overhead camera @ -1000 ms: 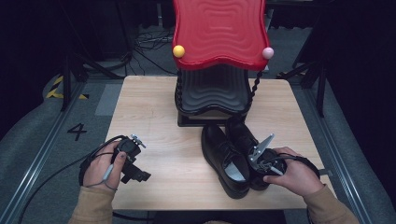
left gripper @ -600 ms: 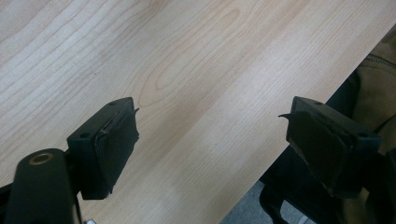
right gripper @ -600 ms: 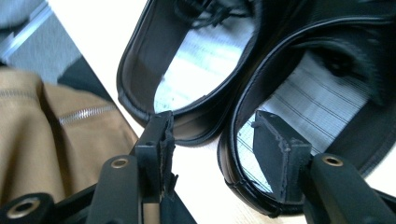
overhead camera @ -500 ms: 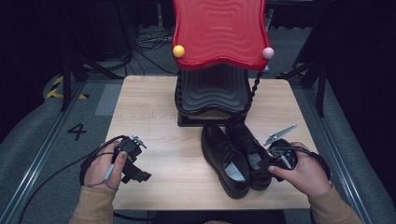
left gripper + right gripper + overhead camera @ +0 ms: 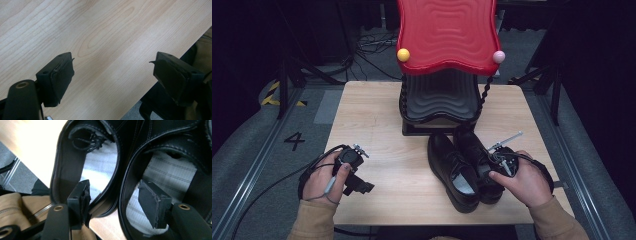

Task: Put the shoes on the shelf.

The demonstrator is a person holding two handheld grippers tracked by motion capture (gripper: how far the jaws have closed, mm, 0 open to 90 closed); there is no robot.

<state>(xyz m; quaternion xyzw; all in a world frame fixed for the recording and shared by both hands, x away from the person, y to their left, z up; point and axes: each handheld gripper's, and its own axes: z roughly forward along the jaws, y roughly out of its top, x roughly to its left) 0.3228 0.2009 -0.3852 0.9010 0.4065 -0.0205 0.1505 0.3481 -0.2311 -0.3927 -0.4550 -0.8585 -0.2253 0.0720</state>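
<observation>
Shoes (image 5: pixel 464 167) of glossy black leather with striped pale lining sit paired on the wooden table (image 5: pixel 377 120), the right gripper (image 5: pixel 113 202), jaws just widened, straddling their touching inner walls, while the left gripper (image 5: pixel 112 75) gapes empty.

The left gripper (image 5: pixel 112 82) is hanging over the table (image 5: pixel 100 37), its two black jaws standing wide apart with only bare wood showing between them. The table's pale grain is running slantwise under the jaws. The table's edge is cutting across the lower right, and past that edge a tan sleeve (image 5: pixel 203 47) is showing beside dark cloth and grey floor (image 5: pixel 132 116).
</observation>
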